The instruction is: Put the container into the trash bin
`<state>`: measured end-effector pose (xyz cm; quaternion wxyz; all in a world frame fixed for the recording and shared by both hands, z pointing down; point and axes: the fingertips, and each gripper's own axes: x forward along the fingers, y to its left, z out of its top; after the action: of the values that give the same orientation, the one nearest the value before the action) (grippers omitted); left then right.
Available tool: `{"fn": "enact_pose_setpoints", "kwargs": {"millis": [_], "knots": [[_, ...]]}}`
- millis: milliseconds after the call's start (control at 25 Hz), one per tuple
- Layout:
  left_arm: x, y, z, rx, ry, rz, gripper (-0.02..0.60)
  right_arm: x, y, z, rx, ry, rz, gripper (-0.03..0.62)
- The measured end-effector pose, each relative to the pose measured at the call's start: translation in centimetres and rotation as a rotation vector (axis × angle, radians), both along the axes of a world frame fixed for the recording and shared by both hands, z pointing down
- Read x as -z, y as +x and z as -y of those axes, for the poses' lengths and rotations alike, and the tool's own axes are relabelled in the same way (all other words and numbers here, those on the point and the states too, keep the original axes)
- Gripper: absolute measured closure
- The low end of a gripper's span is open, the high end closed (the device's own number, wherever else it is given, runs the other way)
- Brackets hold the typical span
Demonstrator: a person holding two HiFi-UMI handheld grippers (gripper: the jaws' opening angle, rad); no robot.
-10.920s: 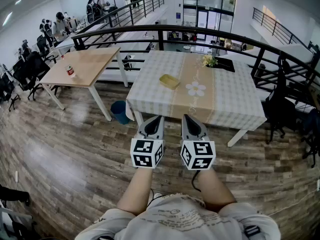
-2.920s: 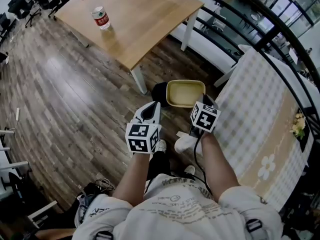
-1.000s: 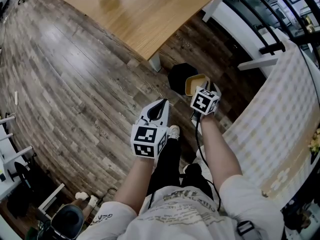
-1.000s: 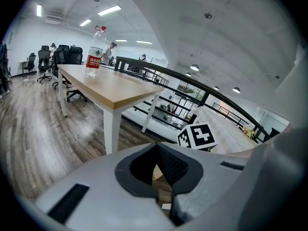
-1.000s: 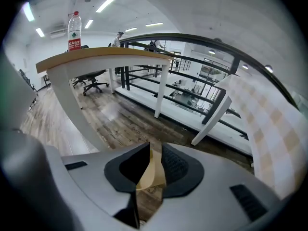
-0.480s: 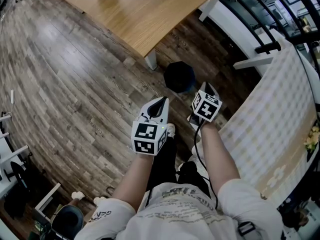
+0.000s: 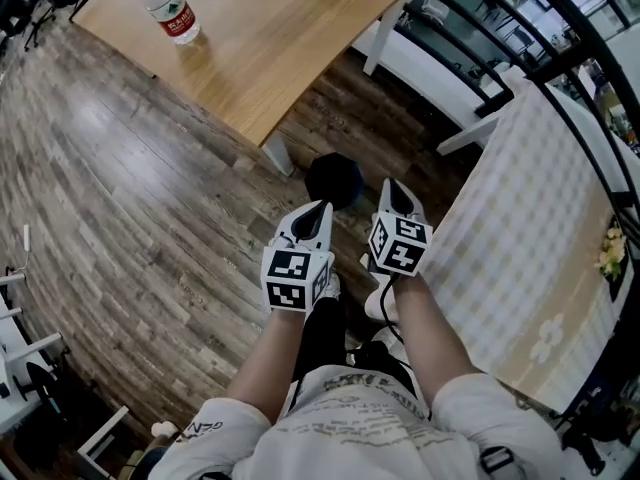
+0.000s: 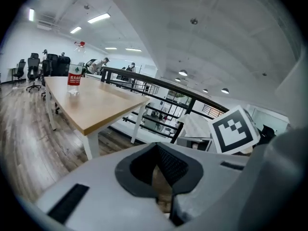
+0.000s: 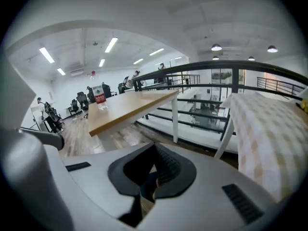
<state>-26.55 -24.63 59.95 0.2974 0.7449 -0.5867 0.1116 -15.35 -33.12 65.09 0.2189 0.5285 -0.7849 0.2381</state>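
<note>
The container shows in no view. You can't see into the dark trash bin [image 7: 333,180] on the floor beside the wooden bench [image 7: 290,38], so look inside to check it lies there. Right tool [image 7: 391,188] and left tool [image 7: 321,210] are each closed up, gripping nothing.

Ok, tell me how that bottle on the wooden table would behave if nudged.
The bottle stands upright, tall and narrow, so it would probably tip easily. Its round body suggests it would then roll across the smooth wooden table.
</note>
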Motion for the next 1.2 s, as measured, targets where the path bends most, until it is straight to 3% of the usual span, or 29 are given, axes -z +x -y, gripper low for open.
{"fn": "enact_pose_setpoints", "kwargs": {"millis": [320,920,1200], "knots": [[7.9,9.1,1.0,-0.142,0.117,0.014,0.578,11.8,7.8,-2.1,-0.077,0.173,0.06,0.592],[21.4,34.6,-3.2,-0.541,0.351,-0.009,0.578,28.6,34.4,-12.5,-0.445,0.453,0.016,0.592],[25.5,41.9,-6.4,-0.651,0.42,-0.013,0.578,32.6,40.5,-17.8,-0.533,0.525,0.035,0.592]]}}
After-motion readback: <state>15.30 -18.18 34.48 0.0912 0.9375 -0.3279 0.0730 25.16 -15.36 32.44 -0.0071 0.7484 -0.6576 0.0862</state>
